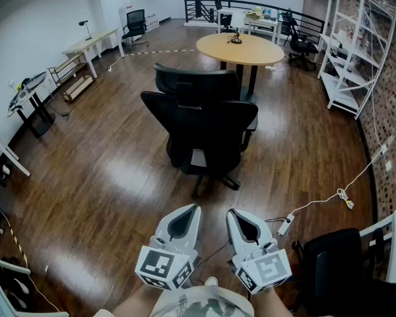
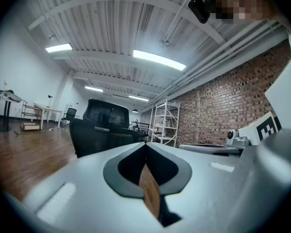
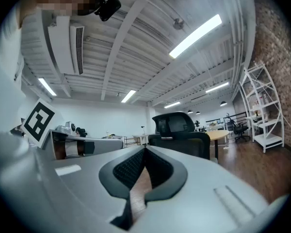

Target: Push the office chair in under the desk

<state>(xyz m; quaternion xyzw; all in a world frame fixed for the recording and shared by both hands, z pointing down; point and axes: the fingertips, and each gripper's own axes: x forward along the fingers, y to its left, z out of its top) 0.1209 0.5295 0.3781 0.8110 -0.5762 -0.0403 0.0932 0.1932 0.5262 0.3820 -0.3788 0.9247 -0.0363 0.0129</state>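
A black office chair [image 1: 201, 124] stands on the wooden floor in the middle of the head view, its back toward me, a short way in front of a round wooden desk [image 1: 241, 48]. The chair also shows ahead in the left gripper view [image 2: 99, 127] and the right gripper view [image 3: 179, 132]. My left gripper [image 1: 195, 207] and right gripper [image 1: 231, 211] hang side by side near my body, well short of the chair, tips pointing at it. Both are shut with nothing between the jaws.
A white shelf rack [image 1: 353, 51] lines the brick wall on the right. A power strip and white cable [image 1: 287, 224] lie on the floor at right, beside another black chair [image 1: 336, 266]. White desks [image 1: 92, 45] stand at the left wall.
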